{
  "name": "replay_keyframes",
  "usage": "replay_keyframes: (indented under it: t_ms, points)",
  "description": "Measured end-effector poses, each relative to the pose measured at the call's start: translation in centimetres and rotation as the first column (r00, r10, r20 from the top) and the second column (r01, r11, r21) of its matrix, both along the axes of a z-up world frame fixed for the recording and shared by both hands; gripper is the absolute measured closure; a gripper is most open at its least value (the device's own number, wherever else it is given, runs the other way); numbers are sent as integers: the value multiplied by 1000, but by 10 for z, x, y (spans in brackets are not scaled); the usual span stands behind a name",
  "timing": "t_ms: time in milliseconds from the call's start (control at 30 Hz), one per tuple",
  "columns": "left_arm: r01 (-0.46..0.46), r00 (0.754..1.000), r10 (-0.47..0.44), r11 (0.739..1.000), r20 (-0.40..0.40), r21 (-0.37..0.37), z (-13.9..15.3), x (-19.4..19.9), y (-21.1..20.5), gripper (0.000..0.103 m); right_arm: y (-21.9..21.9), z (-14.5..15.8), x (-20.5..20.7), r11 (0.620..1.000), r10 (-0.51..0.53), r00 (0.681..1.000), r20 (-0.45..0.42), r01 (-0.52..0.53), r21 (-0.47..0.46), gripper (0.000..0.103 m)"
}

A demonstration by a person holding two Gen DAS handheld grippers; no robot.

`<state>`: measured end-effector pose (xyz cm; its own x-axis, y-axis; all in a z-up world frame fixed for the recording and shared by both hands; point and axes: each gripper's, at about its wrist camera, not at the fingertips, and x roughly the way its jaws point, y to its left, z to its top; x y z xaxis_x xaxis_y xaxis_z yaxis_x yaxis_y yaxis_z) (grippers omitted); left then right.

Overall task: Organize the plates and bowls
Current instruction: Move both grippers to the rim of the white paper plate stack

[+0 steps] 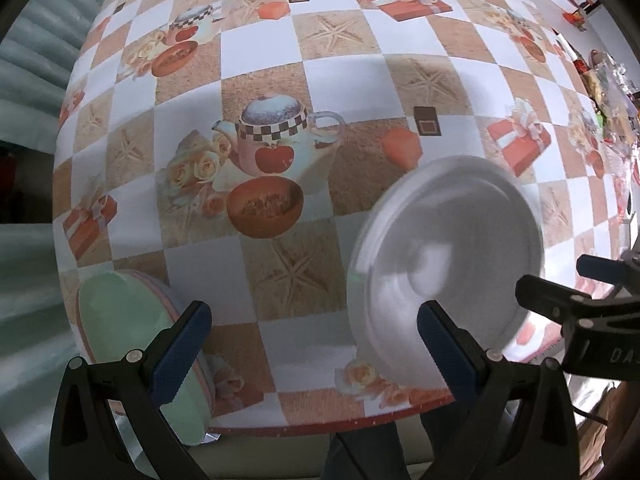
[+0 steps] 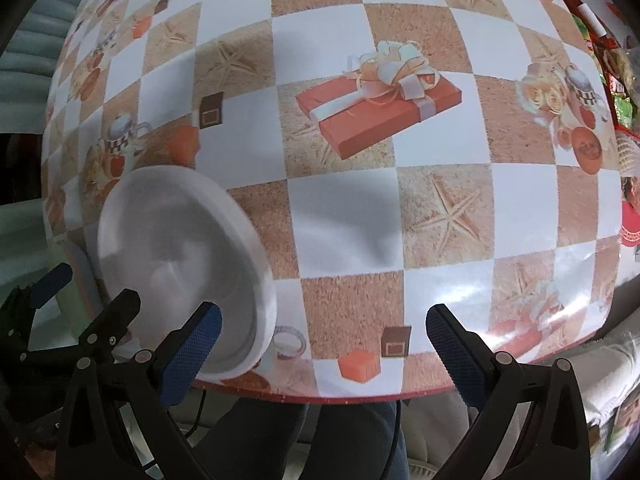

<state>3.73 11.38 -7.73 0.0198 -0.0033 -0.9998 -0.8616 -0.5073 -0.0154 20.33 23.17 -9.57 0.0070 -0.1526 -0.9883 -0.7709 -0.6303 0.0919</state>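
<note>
A white deep plate [image 1: 444,256] sits near the table's front edge, smeared by motion blur; in the right wrist view the same white plate [image 2: 176,256] is at the lower left. A pale green plate [image 1: 128,332] tops a small stack with a pink rim at the front left corner. My left gripper [image 1: 316,352] is open, its left finger in front of the green plate and its right finger in front of the white plate's near rim. My right gripper [image 2: 322,356] is open too, its left finger overlapping the white plate's near rim. Nothing is between either pair of fingers.
The table [image 2: 344,216] wears a checked cloth printed with teapots, gift boxes and starfish. Its red front edge [image 2: 340,398] runs just ahead of both grippers. Packets and wrappers [image 1: 612,96] crowd the far right side. A person's trouser legs [image 2: 280,440] show below the edge.
</note>
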Motion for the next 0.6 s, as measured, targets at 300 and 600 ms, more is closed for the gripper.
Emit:
replay_keyframes:
  t_ms: [300, 600]
  points:
    - [-13, 1000, 13, 1000, -7, -28, -28, 0, 14, 0, 14, -26, -7, 1000, -6, 1000, 20, 7, -20, 0]
    - [-22, 1000, 22, 999, 17, -27, -48, -3, 19, 0, 14, -48, -14, 1000, 10, 999, 37, -9, -21, 0]
